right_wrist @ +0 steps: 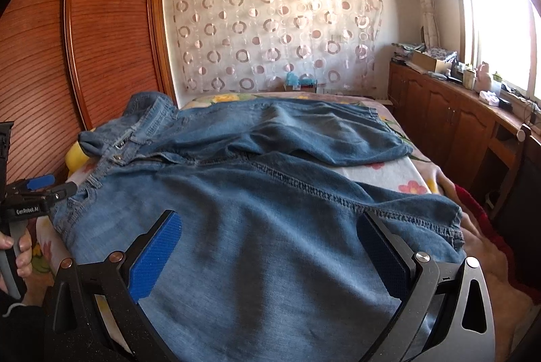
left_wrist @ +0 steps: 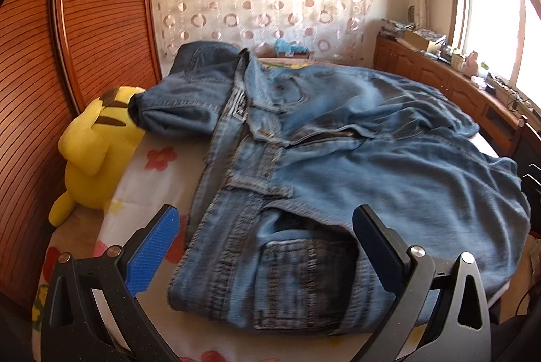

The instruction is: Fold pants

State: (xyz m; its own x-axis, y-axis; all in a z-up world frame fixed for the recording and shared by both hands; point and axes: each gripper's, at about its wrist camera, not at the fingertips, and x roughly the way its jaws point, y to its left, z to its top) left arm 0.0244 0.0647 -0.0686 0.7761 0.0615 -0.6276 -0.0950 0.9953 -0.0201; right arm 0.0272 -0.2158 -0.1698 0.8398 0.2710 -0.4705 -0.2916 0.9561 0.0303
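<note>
Lying flat: one pants (left_wrist: 304, 166), two open tongs (left_wrist: 265, 226).

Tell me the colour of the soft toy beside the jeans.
The soft toy is yellow with dark brown markings; the left wrist view shows it best.

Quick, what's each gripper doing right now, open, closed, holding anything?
Left gripper: open, empty, over the blue denim jeans.
Right gripper: open, empty, over the jeans' leg.

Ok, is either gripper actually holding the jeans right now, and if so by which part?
Nothing is held. The left gripper is open over the waistband end of the jeans, and the right gripper is open over a leg.
</note>
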